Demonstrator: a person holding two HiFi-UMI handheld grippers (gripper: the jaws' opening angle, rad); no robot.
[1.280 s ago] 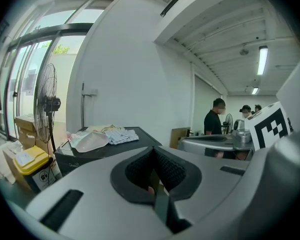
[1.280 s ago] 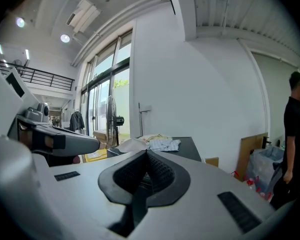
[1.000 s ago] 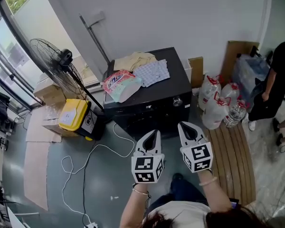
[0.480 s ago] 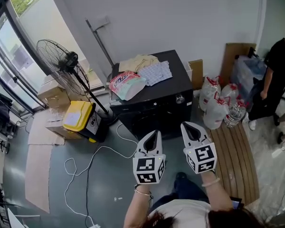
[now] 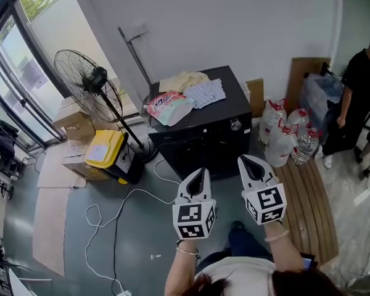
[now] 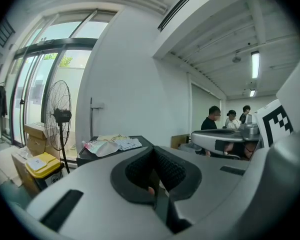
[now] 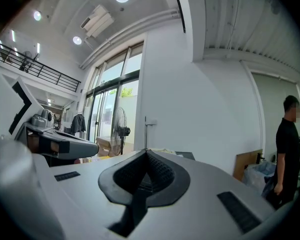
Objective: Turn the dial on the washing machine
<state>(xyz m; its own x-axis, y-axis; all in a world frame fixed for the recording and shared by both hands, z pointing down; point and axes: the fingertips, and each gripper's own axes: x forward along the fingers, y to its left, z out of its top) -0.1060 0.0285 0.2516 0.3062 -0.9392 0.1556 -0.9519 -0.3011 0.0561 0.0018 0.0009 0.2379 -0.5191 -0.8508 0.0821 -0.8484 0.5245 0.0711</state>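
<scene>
The black washing machine [image 5: 200,142] stands against the white wall, and its silver dial [image 5: 235,125] sits at the right of its front panel. On its lid lie a pink detergent bag [image 5: 169,106] and folded cloths [image 5: 203,92]. My left gripper [image 5: 199,173] and right gripper [image 5: 247,160] hang side by side in front of the machine, apart from it, both shut and holding nothing. In the left gripper view the machine [image 6: 85,157] shows beyond the left gripper [image 6: 153,148]. The right gripper [image 7: 147,152] hides most of the machine in its own view.
A standing fan [image 5: 89,85] and a yellow box [image 5: 105,148] are left of the machine, with cardboard boxes [image 5: 77,125] behind. A white cable [image 5: 111,209] loops over the floor. Water bottles [image 5: 280,142], a wooden pallet [image 5: 308,202] and a person in black [image 5: 357,97] are on the right.
In the head view the machine, fan and yellow box have shifted to the right and up a little. Both grippers keep their places in the picture and stay shut.
</scene>
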